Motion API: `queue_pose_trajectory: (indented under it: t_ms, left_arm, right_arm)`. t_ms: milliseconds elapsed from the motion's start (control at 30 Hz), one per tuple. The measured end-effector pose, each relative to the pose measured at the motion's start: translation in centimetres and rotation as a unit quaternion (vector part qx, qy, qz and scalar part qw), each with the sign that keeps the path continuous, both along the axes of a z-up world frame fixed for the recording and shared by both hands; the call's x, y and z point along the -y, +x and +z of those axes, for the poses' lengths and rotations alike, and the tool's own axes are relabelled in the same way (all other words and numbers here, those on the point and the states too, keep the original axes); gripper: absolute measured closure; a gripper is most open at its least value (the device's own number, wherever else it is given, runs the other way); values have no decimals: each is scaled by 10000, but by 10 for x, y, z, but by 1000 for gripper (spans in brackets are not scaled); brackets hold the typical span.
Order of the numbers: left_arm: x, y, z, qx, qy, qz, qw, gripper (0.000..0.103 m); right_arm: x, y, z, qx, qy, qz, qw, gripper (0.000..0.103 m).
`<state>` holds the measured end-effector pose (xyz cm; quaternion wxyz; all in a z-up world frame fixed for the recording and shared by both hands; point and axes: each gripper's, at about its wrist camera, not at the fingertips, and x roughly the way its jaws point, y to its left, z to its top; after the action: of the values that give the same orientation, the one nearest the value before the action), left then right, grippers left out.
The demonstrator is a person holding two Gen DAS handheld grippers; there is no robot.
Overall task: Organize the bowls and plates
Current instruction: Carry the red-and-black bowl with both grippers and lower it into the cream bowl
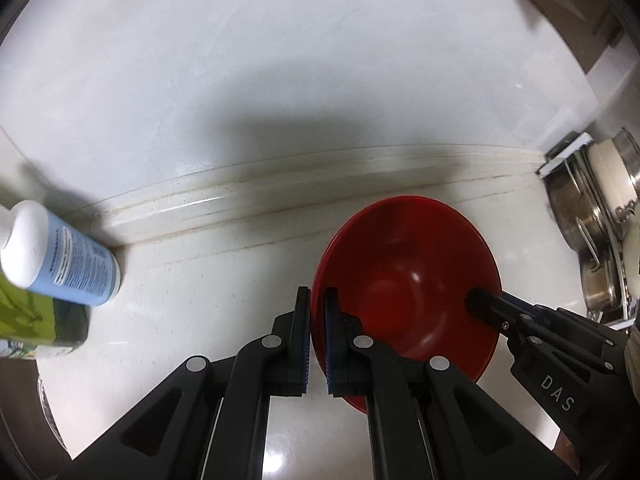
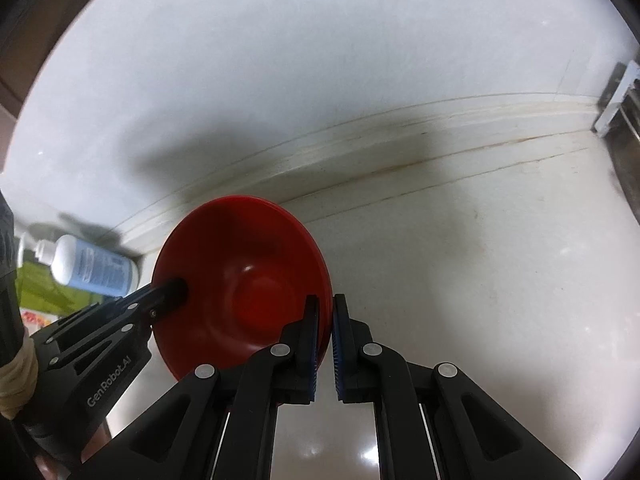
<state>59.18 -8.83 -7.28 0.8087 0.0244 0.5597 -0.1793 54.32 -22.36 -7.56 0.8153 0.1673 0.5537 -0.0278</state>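
Note:
A red bowl point(image 1: 404, 296) is held between both grippers over the pale counter, near the back wall. My left gripper point(image 1: 318, 312) is shut on the bowl's left rim, one finger inside and one outside. My right gripper point(image 2: 325, 320) is shut on the bowl's point(image 2: 240, 284) right rim the same way. Each gripper shows in the other's view: the right one point(image 1: 480, 304) on the far rim, the left one point(image 2: 172, 288) on the near left rim. The bowl's inside is empty and its underside is hidden.
A white and blue bottle point(image 1: 60, 256) lies tilted at the left, over a green package point(image 1: 36, 320); the bottle also shows in the right wrist view point(image 2: 92, 266). Steel pots and lids point(image 1: 592, 232) sit in a rack at the right. The wall ledge point(image 1: 280, 188) runs behind the bowl.

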Motion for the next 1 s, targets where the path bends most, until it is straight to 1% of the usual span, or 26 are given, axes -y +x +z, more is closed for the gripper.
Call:
queue_pose_trajectory:
  t_ms: [333,467,733,833,1000]
  left_arm:
    - [2,-53,37,253,-158,-191,9994,95]
    - [-2,-71,46,298,-202,-276,9990,95]
    - [8,-111,62,357,-281,-511,9977,95]
    - [16,-128,66,364,-305,-637,9968,93]
    - [27,-153,72,379,-363,-818,9953,93]
  right_arm:
    - [-8,-47,28,266,-88,-137,9995,95]
    - [-7,-69,38,380,-113,-209,9990,95]
    - [-4,-112,51,449,-161,-374,9982,95]
    - [-2,-129,54,454,-183,-445,9978,95]
    - [4,-162,60,470,-214,-589,9969,95]
